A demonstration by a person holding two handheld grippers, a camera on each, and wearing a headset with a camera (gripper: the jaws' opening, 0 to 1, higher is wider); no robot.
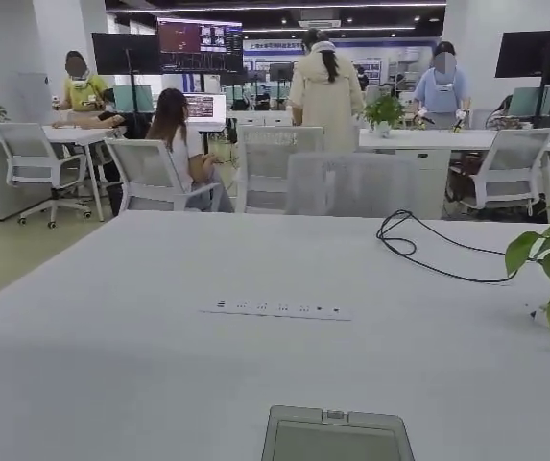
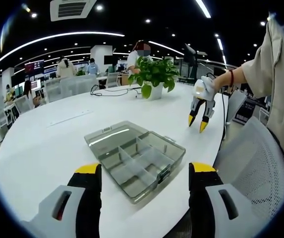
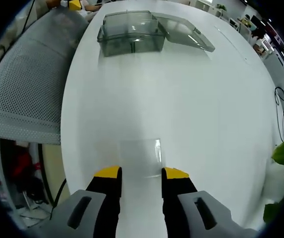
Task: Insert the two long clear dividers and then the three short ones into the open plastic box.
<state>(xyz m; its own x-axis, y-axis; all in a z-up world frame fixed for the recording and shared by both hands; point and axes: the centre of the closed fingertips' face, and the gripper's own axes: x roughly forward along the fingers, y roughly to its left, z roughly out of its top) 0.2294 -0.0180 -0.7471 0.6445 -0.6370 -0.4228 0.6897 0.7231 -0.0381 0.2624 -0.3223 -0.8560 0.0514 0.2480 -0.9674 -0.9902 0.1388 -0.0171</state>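
Note:
The grey-tinted clear plastic box lies open on the white table with its lid folded back. Clear partitions stand inside it. My left gripper hangs open just short of the box, with nothing between its yellow tips. My right gripper is held above the table edge to the right of the box, tips pointing down. In the right gripper view, my right gripper is shut on a small clear divider, and the box lies far ahead. An edge of the box shows in the head view.
A grey mesh chair stands against the table edge by the right gripper. A potted plant sits behind the box. A power strip and a black cable lie further back. People work at desks beyond.

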